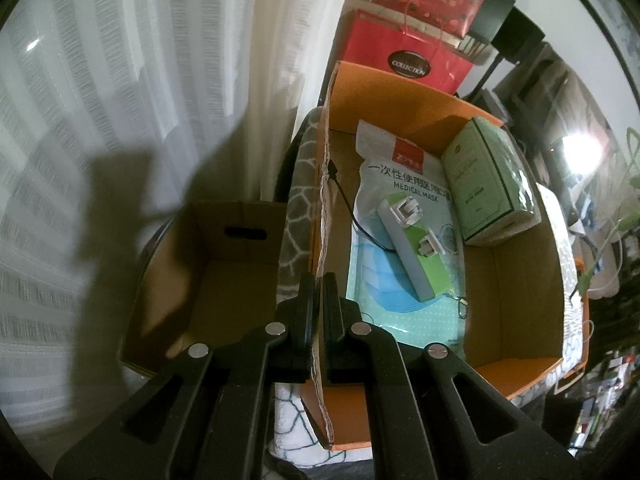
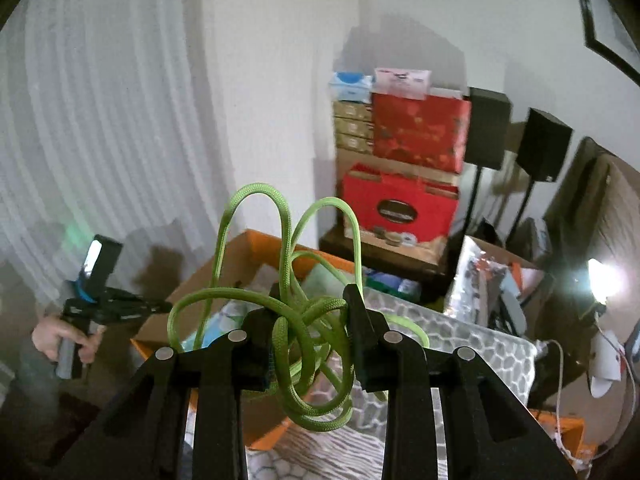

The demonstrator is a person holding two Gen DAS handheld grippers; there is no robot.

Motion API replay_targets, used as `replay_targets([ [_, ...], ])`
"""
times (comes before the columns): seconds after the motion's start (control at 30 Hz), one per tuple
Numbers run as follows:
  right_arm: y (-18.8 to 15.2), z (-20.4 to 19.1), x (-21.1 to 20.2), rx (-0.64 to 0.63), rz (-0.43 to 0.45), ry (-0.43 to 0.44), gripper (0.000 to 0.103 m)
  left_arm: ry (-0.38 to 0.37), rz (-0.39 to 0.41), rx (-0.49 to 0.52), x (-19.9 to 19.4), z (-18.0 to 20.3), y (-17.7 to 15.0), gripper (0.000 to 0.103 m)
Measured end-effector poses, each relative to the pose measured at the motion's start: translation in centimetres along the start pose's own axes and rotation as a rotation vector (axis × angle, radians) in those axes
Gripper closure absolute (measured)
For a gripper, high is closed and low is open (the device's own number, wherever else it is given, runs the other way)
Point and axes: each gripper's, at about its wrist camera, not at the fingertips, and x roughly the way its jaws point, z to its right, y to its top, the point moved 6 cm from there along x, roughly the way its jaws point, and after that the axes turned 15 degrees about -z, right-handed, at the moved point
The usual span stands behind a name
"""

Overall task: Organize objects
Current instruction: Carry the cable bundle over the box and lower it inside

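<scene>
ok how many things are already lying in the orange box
3: a medical mask pack flat on the floor of the orange box, a green-and-grey gadget lying on top of it, and a green carton by the right wall. Smaller things underneath may be hidden.

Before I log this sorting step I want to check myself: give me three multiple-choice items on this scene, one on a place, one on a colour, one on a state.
1. Where does the medical mask pack lie?
A. in the orange box
B. on the red bag
C. in the empty brown box

2. What colour is the cord?
A. red
B. green
C. white

3. What are the left tongs doing?
A. hanging open
B. gripping the cord
C. pinching the orange box wall

Answers:
1. A, the pack lies flat on the box floor.
2. B, bright green loops hang in the right tongs.
3. C, both fingers clamp the cardboard edge.
</scene>
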Motion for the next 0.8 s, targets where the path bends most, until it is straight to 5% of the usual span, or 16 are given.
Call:
replay_targets([
  [0.4, -1.8, -5.6, 8.6, -0.014, -0.109, 0.139, 0.074, -0.001, 0.000, 0.001, 0.0, -0.1, 0.0, 0.100],
  [0.8, -5.5, -5.7, 14.7, 0.040, -0.205, 0.180, 0.074, 0.000, 0.000, 0.001, 0.0, -0.1, 0.0, 0.100],
])
